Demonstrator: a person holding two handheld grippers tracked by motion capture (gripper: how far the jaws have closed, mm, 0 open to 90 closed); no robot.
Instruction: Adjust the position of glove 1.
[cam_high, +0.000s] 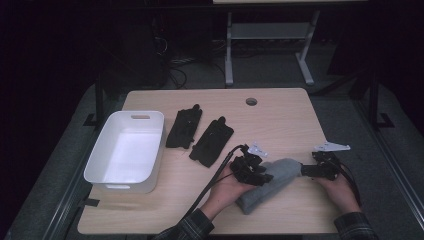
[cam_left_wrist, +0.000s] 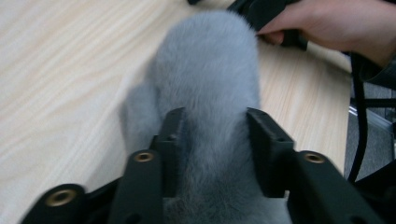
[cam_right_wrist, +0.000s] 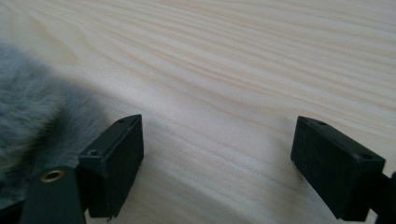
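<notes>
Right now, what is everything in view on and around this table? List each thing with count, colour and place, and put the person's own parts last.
table: one, light wood, centre, with a round hole near its far edge
bin: one, white, table's left side
flat black items: two, black, side by side right of the bin
fluffy item: one, grey, near edge of the table, lying between the two grippers
desk frame: one, pale, on the floor beyond the table
left gripper: one, black, jaws either side of the fluffy item
right gripper: one, black, jaws wide apart over bare wood, fluffy item beside one jaw
hands: two, plaid sleeves, bottom edge
</notes>
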